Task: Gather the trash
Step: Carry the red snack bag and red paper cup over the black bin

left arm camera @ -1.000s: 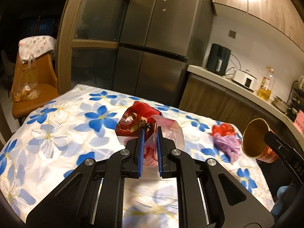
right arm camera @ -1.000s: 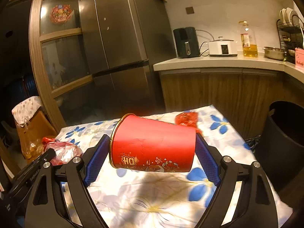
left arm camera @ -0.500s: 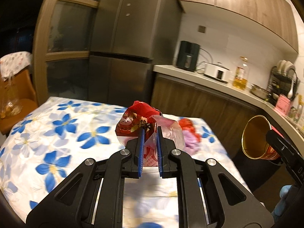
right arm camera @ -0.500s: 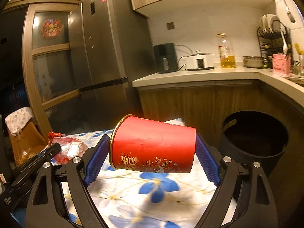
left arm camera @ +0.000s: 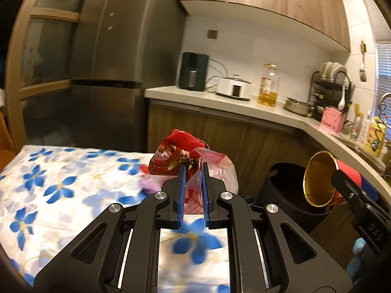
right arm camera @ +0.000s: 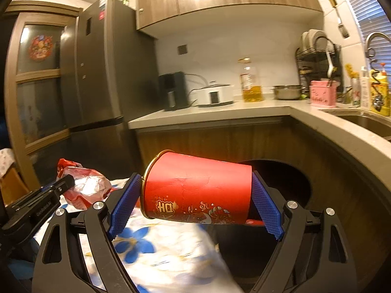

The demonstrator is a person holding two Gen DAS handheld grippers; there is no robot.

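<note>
My left hand-held gripper point(left arm camera: 192, 171) is nearly closed, its blue pads pinching a crumpled red and clear wrapper bundle point(left arm camera: 193, 161) held up over the flowered surface point(left arm camera: 56, 190). My right hand-held gripper point(right arm camera: 196, 188) stands wide, clamped end to end on a red paper cup point(right arm camera: 198, 188) lying sideways, gold-lined mouth to the left. I see the cup in the air in front of the black bin point(right arm camera: 288, 190), which stands on the floor below the kitchen counter point(right arm camera: 220, 112). A purple scrap point(left arm camera: 147, 186) lies on the surface.

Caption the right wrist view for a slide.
Right claw carries a sideways red cup toward the black bin.
</note>
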